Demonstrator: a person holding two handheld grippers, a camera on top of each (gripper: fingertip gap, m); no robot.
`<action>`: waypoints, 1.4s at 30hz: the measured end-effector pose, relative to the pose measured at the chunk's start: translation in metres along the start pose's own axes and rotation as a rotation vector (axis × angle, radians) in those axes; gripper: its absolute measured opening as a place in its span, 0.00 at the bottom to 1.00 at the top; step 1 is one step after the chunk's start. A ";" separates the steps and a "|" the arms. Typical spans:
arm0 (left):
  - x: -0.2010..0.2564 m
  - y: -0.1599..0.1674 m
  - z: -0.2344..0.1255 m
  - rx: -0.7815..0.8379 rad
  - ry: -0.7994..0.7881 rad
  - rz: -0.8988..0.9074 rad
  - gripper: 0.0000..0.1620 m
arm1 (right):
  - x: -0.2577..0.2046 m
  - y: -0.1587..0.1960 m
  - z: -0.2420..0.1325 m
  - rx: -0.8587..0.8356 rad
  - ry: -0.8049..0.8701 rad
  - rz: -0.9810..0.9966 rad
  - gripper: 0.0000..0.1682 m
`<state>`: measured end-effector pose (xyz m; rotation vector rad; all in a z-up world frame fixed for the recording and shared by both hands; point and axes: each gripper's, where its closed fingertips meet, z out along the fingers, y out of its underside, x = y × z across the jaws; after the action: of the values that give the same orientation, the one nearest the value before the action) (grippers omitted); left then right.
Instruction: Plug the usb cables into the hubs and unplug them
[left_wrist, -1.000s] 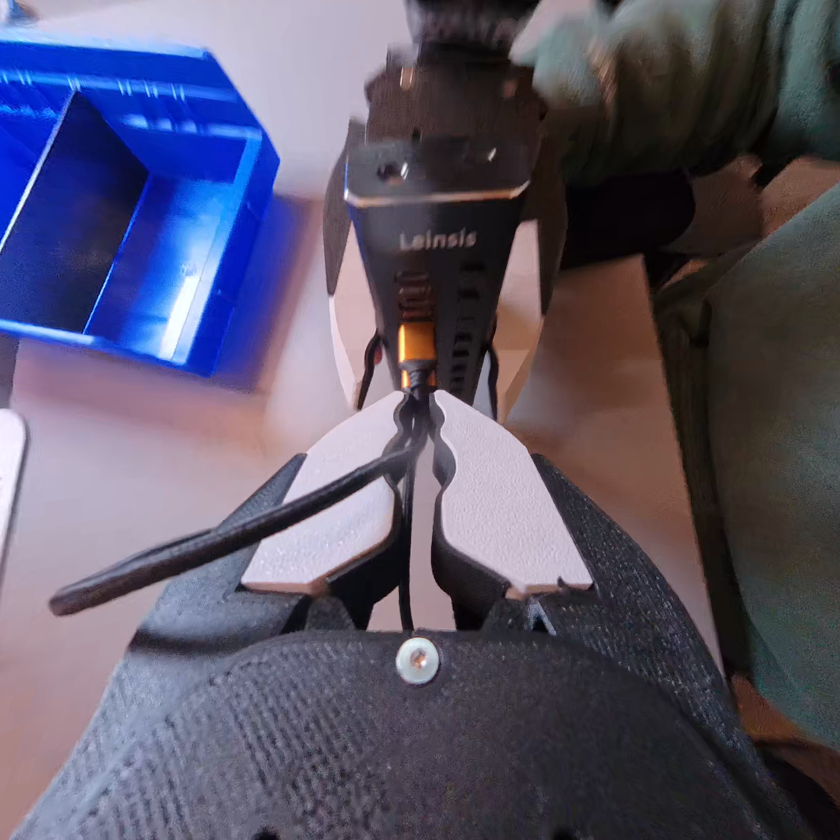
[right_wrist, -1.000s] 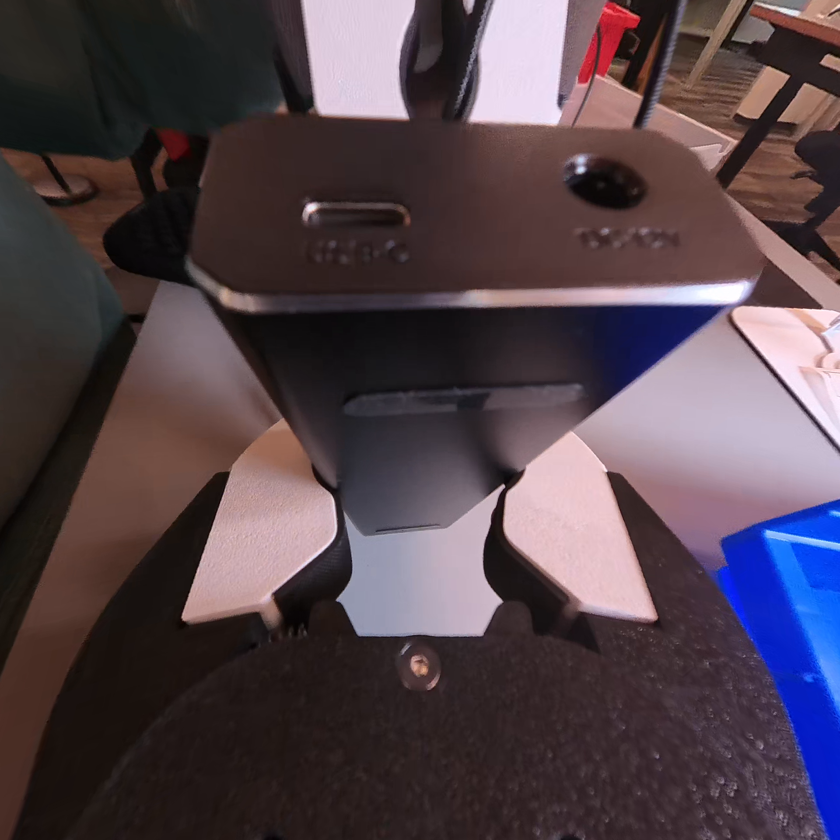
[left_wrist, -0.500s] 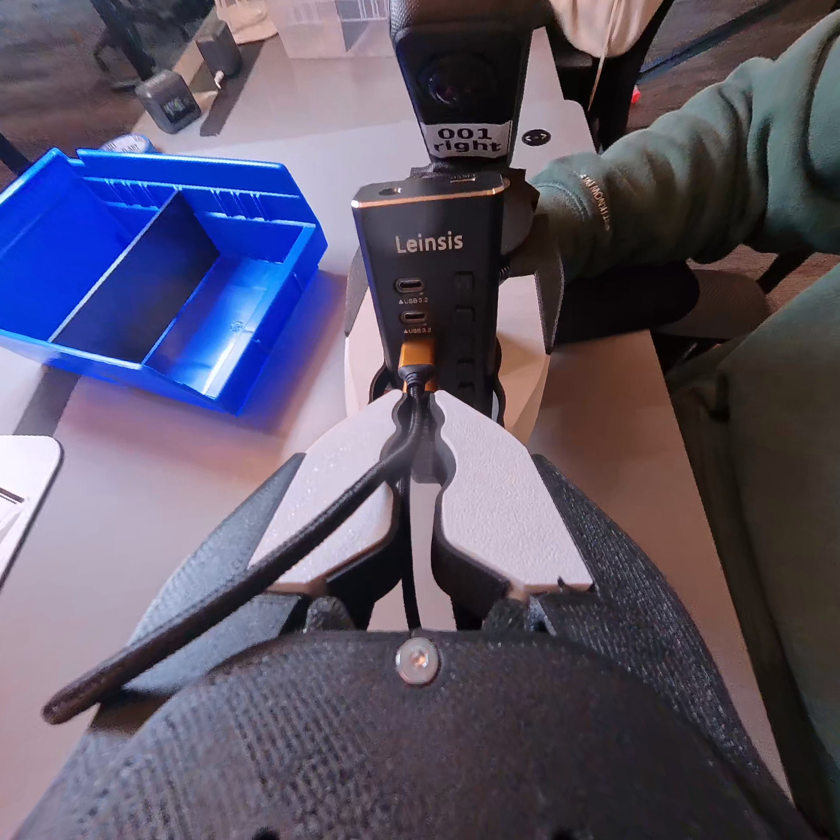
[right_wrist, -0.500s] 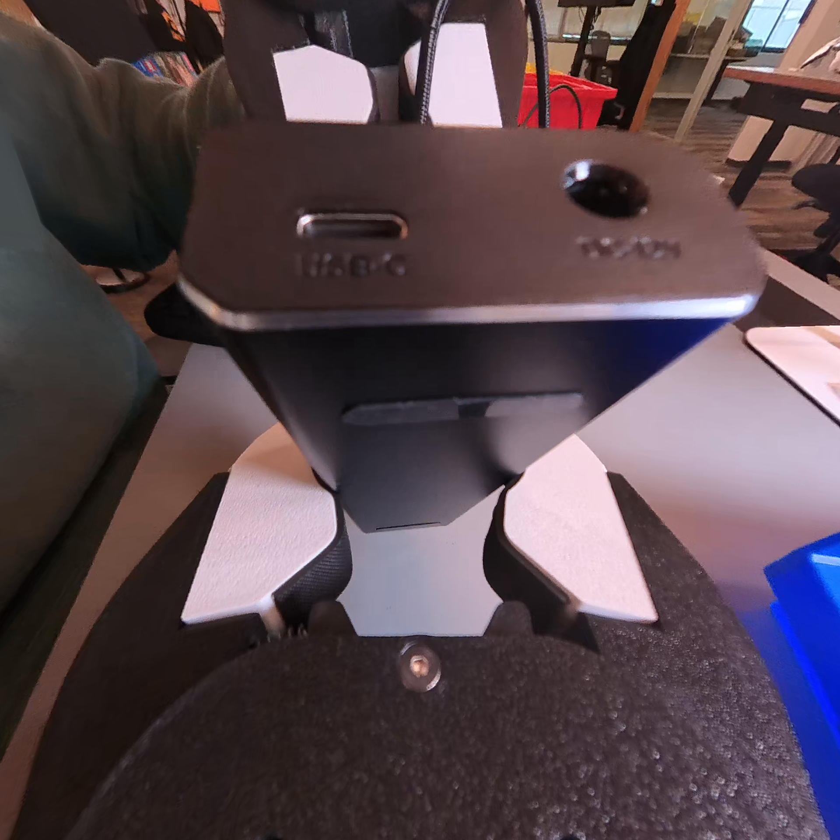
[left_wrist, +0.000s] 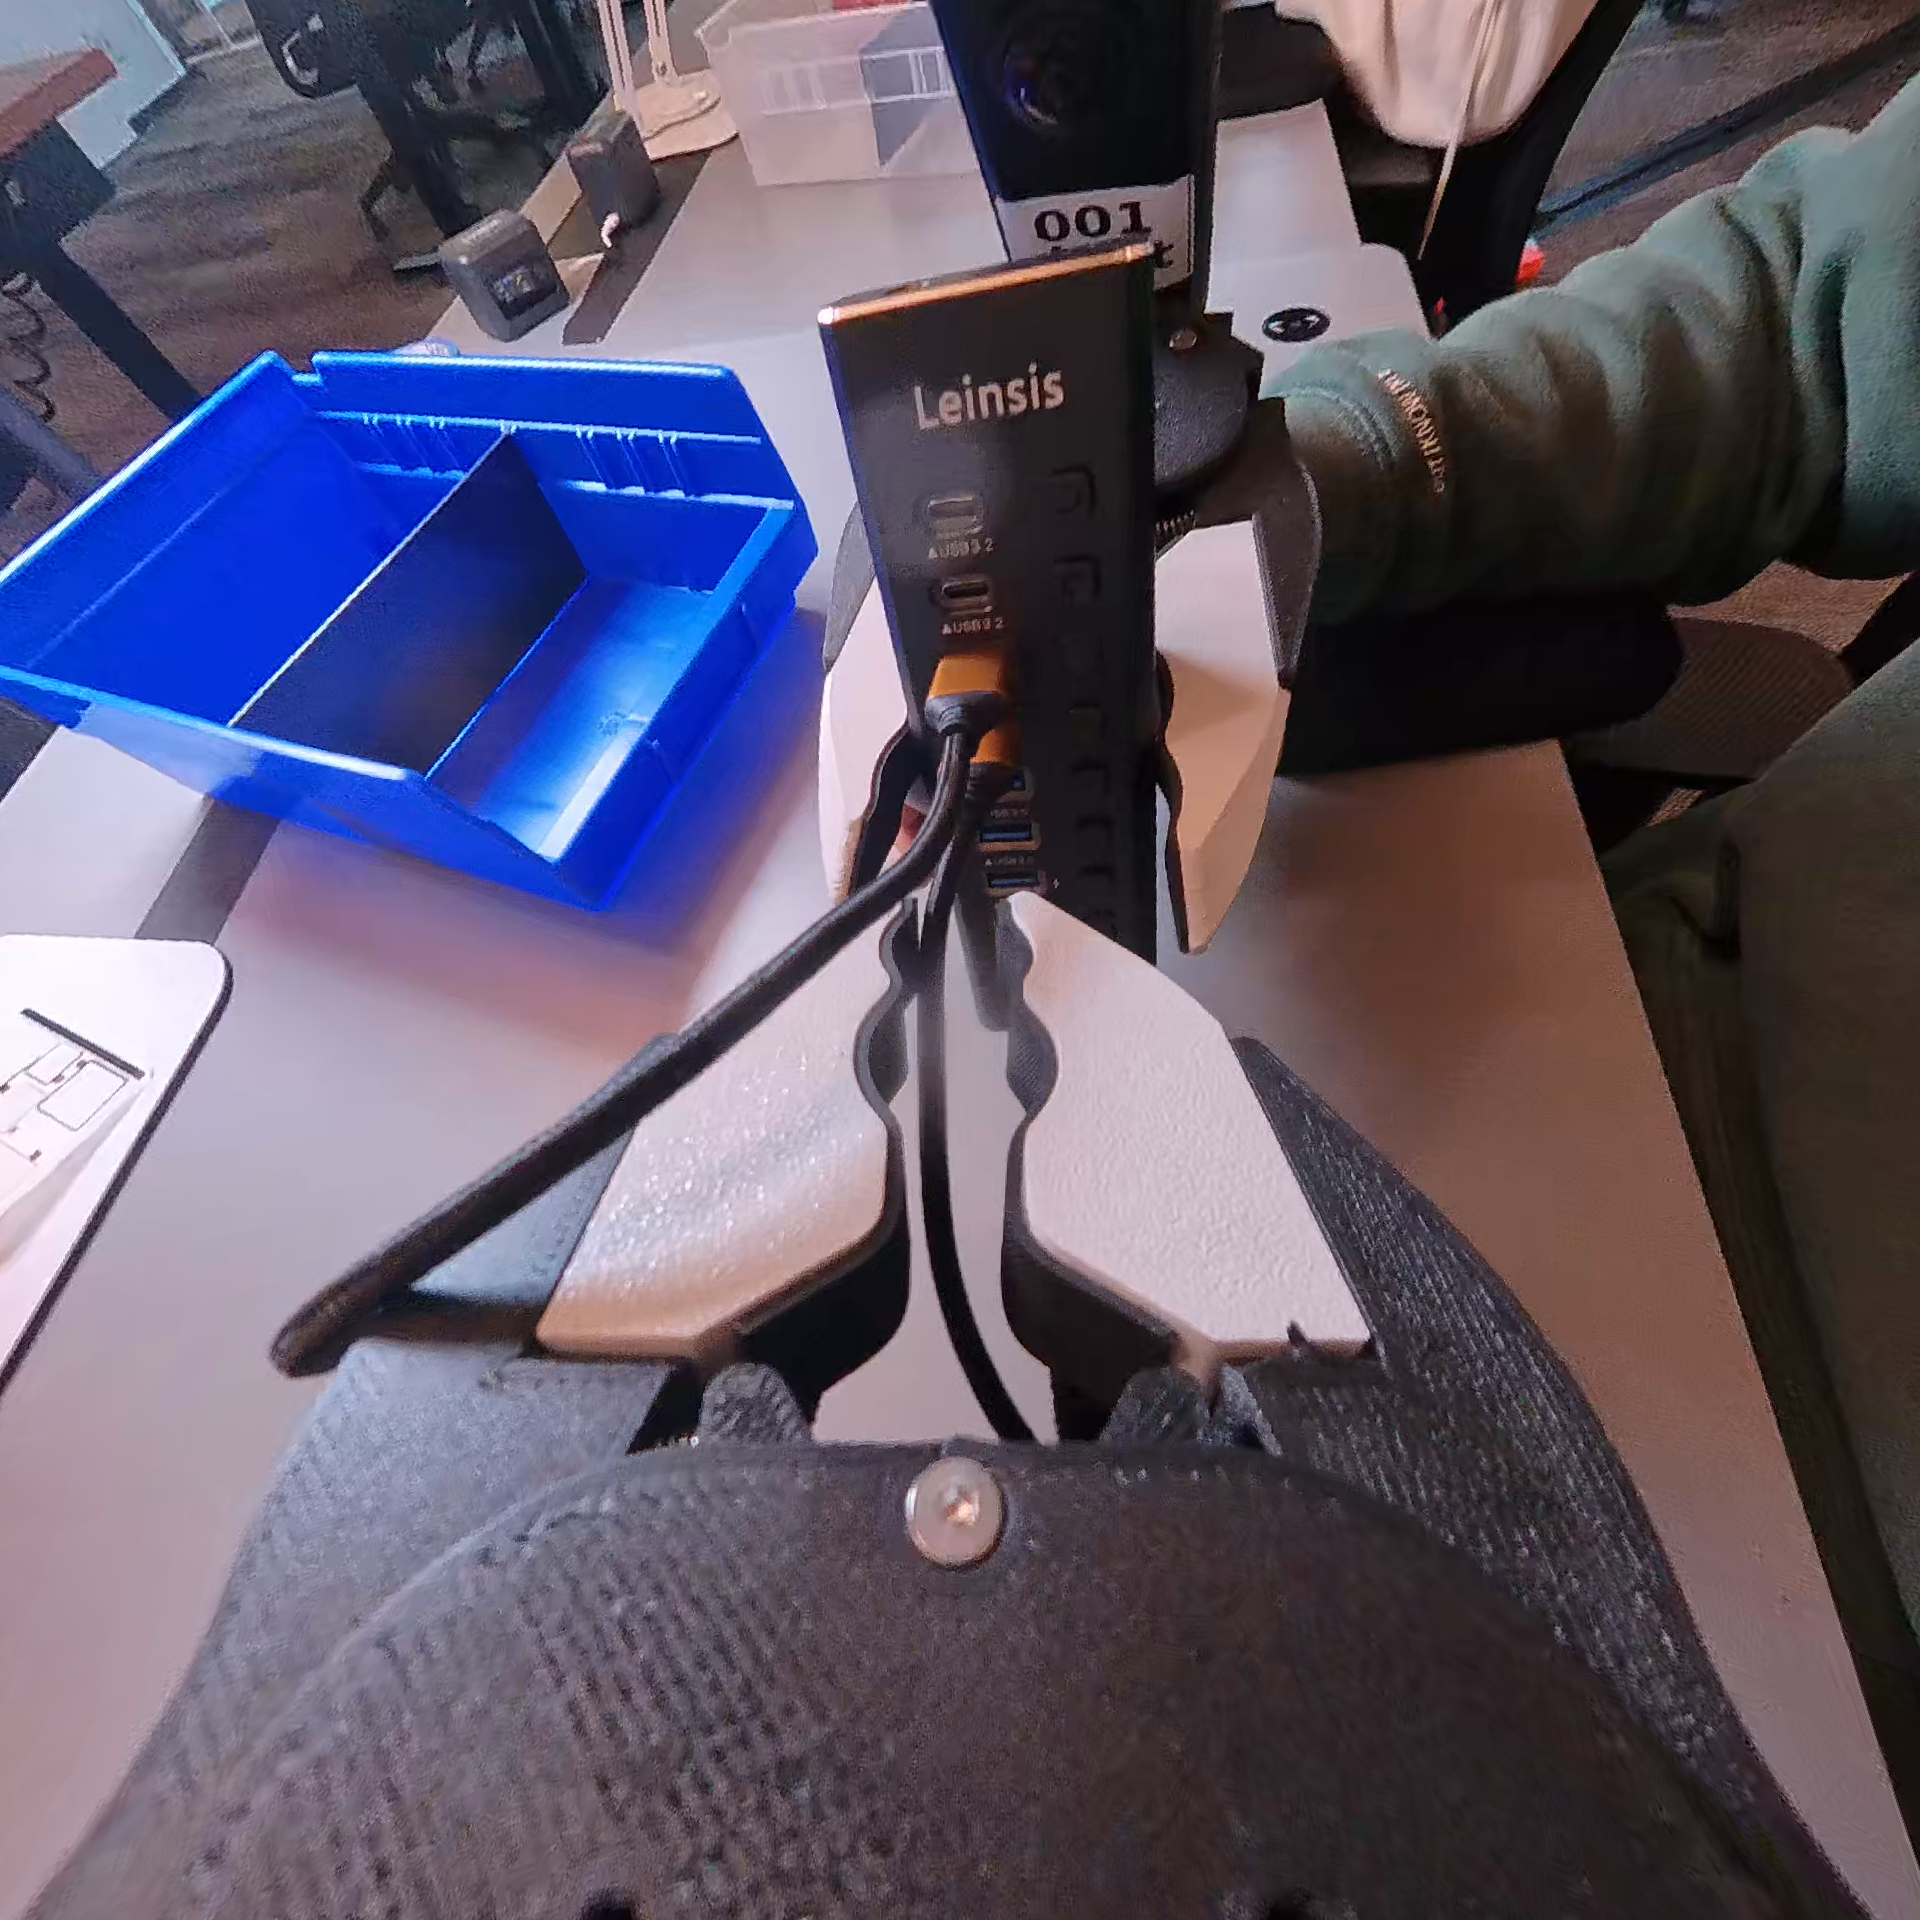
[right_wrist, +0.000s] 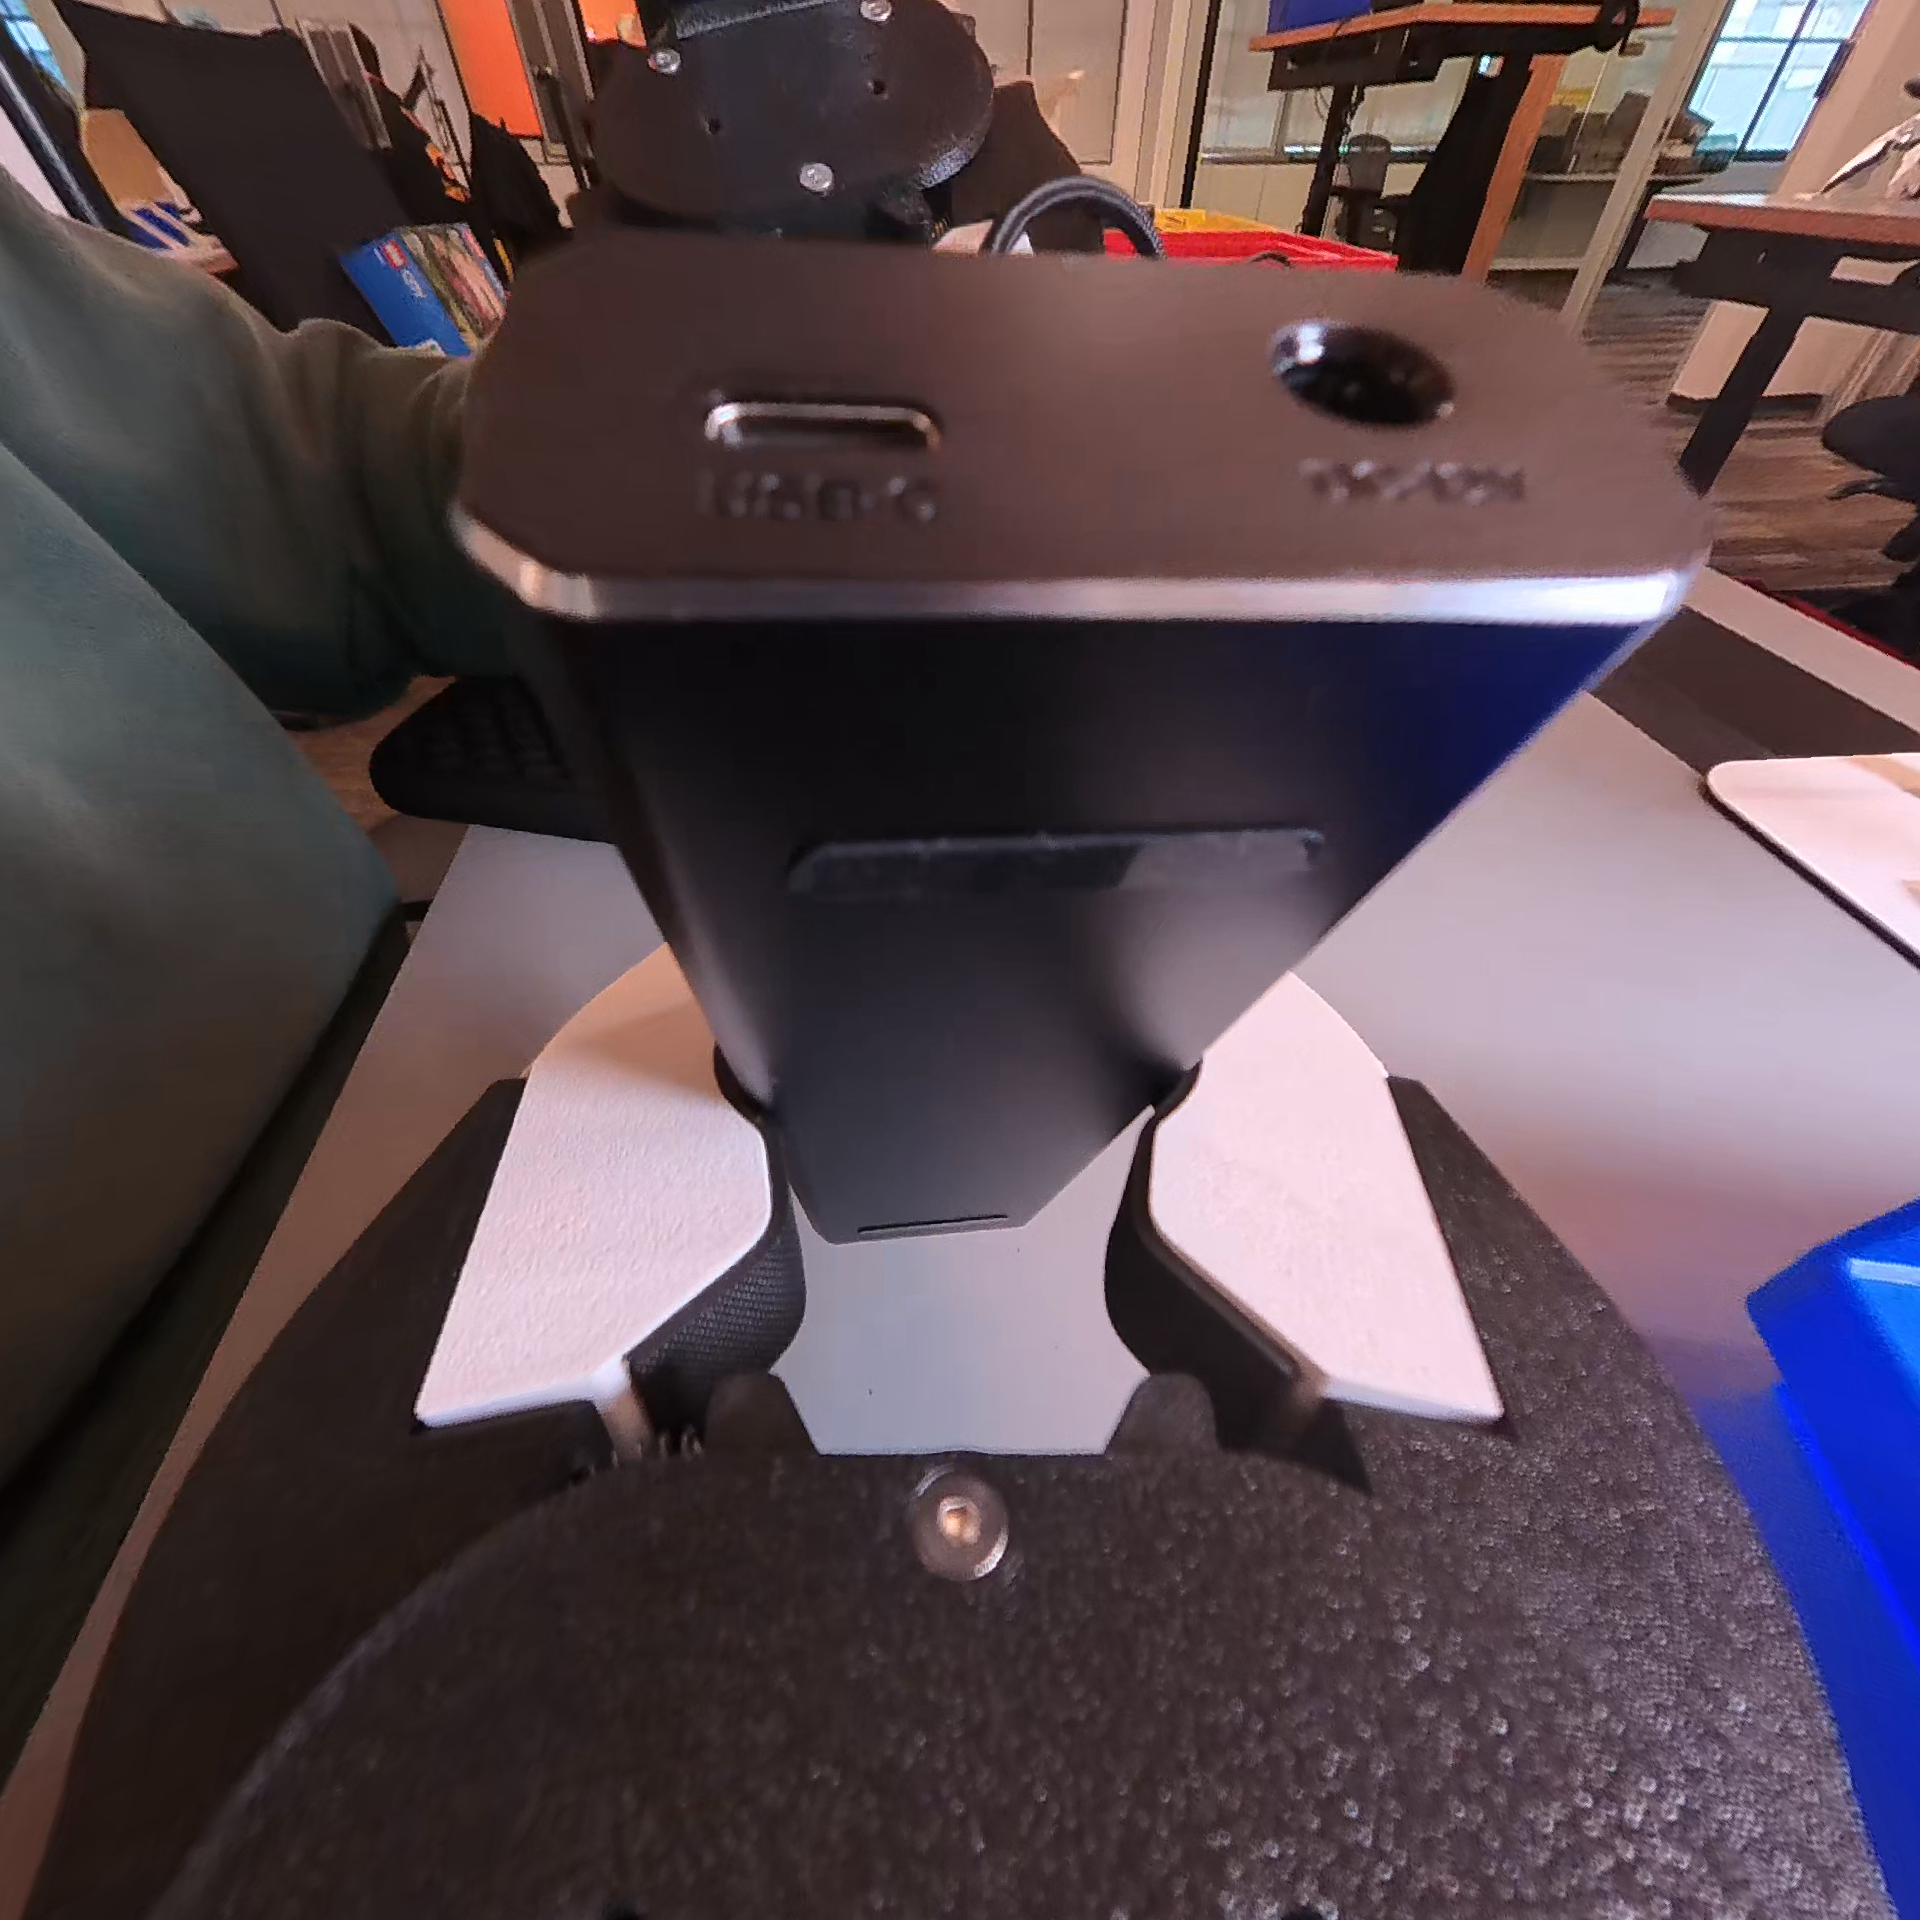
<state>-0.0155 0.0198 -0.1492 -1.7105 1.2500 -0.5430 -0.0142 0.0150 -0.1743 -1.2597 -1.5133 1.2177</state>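
A pale table (left_wrist: 1403, 1091) fills most of both views. On its far left sits a blue bin (left_wrist: 416, 582), divided inside into compartments, and a white pad (left_wrist: 94, 1060) lies at the near left edge. A green sleeve (left_wrist: 1621, 416) reaches in from the right.

The right gripper (right_wrist: 961, 1091) clamps the lower end of a black hub (right_wrist: 1039, 727), holding it upright above the table; its two white fingers (right_wrist: 613, 1226) press against the hub's narrow sides (the end face toward this camera carries a slot port and a round socket). In the left wrist view the same hub (left_wrist: 1008, 582) stands near the middle, ports facing the camera.

The left gripper (left_wrist: 951, 997) has its jaws parted a little, released, with a black cable (left_wrist: 940, 1174) running loose through the gap and a second black cable (left_wrist: 623, 1091) draped over its left finger. Both end in orange plugs (left_wrist: 971, 686) seated in the hub's front ports, one just below the other.
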 end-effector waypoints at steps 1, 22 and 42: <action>-0.001 0.002 -0.002 0.000 -0.006 -0.004 0.09 | 0.001 0.000 0.000 0.000 0.005 0.001 0.43; -0.016 0.046 -0.027 0.004 -0.215 0.124 0.08 | 0.009 -0.024 -0.019 0.131 0.027 0.032 0.43; 0.001 0.043 0.008 0.301 -0.025 -0.071 0.15 | -0.001 -0.075 -0.053 0.561 -0.211 0.304 0.43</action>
<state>-0.0306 0.0194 -0.1906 -1.5065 1.0348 -0.7115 0.0214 0.0205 -0.0901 -1.0189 -1.0202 1.8650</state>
